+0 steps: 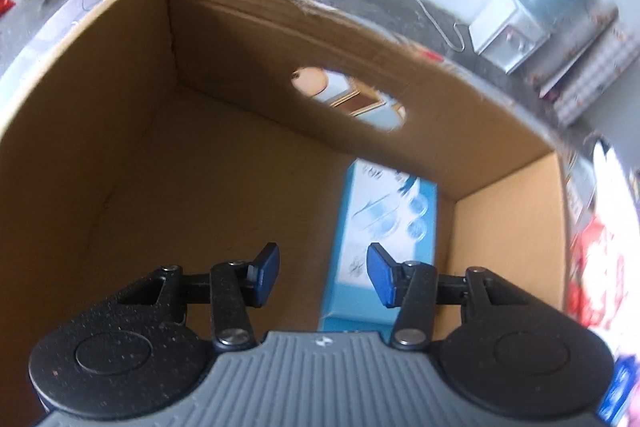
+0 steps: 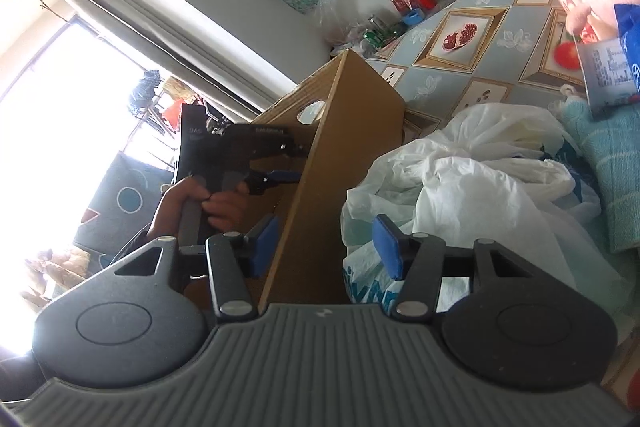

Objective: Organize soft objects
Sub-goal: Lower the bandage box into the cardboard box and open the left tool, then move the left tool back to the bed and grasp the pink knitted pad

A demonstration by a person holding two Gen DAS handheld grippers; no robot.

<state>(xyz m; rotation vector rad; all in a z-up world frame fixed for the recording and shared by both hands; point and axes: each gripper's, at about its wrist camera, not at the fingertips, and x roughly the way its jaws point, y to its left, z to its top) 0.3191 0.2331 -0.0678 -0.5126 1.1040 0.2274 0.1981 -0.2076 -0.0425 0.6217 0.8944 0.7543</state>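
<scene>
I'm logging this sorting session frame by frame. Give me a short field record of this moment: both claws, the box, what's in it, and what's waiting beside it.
left claw: open, empty, over the inside of the box
right claw: open, empty, outside the box, in front of the bags
cardboard box: open top, oval handle hole in one wall
box contents: one blue carton lying flat on the floor near one wall
waiting items: white plastic bags piled beside the box; light blue towel behind them
surface: patterned tablecloth

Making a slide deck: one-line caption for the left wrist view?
Open left gripper hovers inside a cardboard box holding one blue carton.
</scene>
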